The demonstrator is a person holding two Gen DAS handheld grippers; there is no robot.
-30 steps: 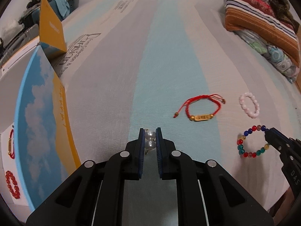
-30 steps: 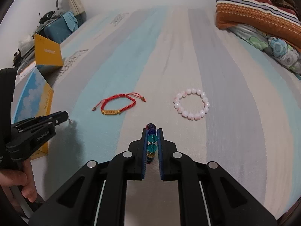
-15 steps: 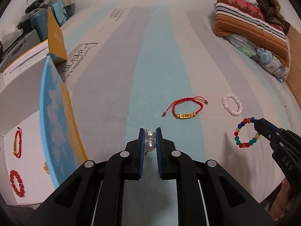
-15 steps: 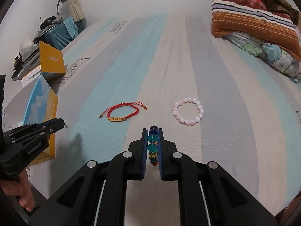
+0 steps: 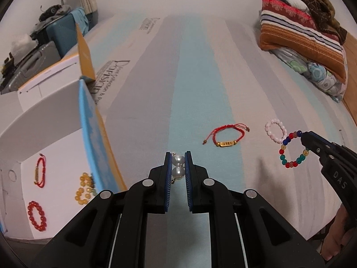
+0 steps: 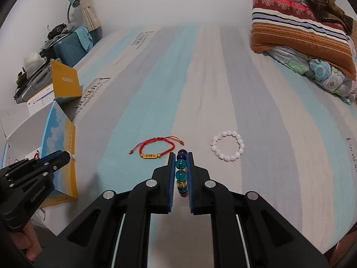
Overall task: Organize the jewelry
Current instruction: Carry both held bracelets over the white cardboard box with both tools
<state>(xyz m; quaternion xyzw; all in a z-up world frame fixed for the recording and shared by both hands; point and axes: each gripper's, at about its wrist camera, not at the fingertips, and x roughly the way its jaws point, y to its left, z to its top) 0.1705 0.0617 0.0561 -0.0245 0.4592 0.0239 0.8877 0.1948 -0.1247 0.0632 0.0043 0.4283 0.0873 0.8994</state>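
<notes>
The left claw (image 5: 178, 165) is nearly closed, pinching two white pearls (image 5: 178, 166) between its blue pads, raised above the striped bedsheet (image 5: 196, 71). The right claw (image 6: 180, 167) is likewise narrowed onto a multicolored bead bracelet (image 6: 180, 169). Ahead of it lie a red cord bracelet (image 6: 156, 148) to the left and a pink bead bracelet (image 6: 227, 148) to the right. Left of the left claw stands an open box (image 5: 55, 147) holding bracelets.

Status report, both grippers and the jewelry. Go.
Left gripper shut on pearl piece. Right gripper shut on multicolor bead bracelet. Nothing blocking.

bedsheet (image 6: 223, 84): blue-grey-beige stripes | pearl earring (image 5: 178, 166): white | beaded bracelet (image 5: 292, 148): multicoloured
</notes>
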